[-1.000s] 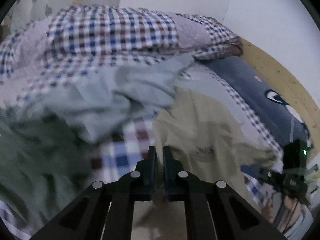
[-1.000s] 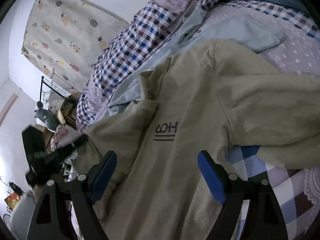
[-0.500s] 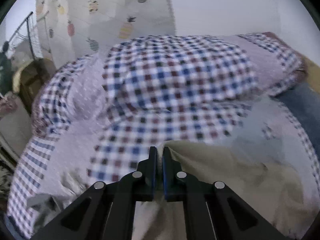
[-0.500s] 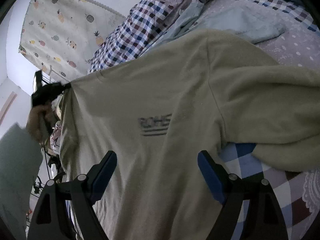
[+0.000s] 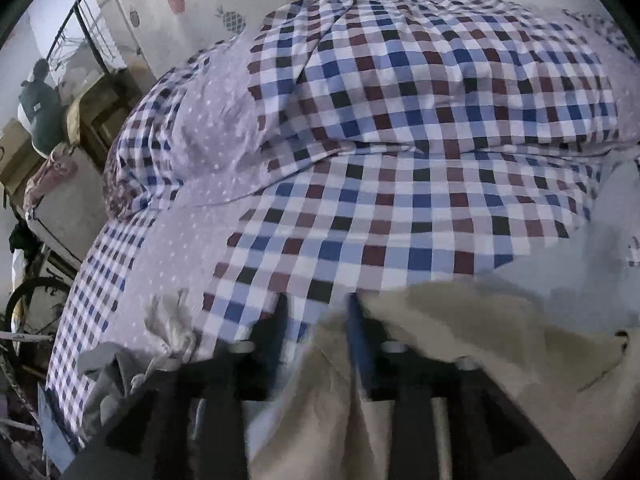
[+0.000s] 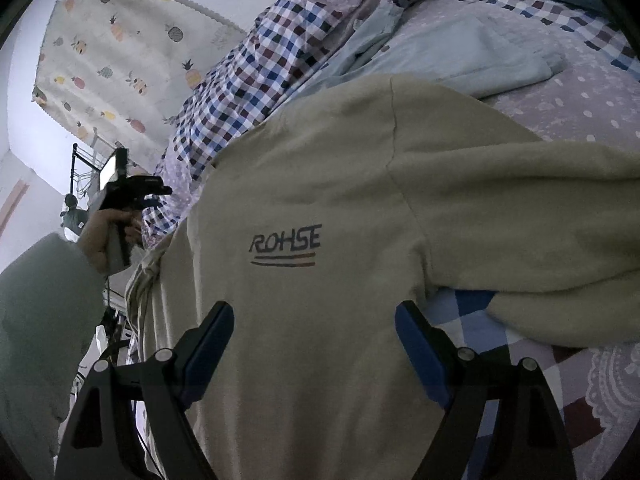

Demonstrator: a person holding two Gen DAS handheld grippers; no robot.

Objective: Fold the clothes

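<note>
Your right gripper (image 6: 314, 336), black angular linkage arms, silver screw heads at the joints, blue pads (image 6: 420, 344) on both fingers, your left gripper (image 5: 316, 332) of the same black-and-blue build, your pale grey-green sleeve (image 6: 36, 320).

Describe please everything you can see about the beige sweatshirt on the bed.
The beige sweatshirt looks like soft, thick, slightly fuzzy cloth. It lies spread flat on the checked bedcover, front up, with dark "ROHSE" lettering over two lines on the chest. One long sleeve stretches out sideways. A pale blue garment lies beyond it, partly under its edge. The right gripper is above the body, open. In the left wrist view its cloth drapes beside the open left gripper.
</note>
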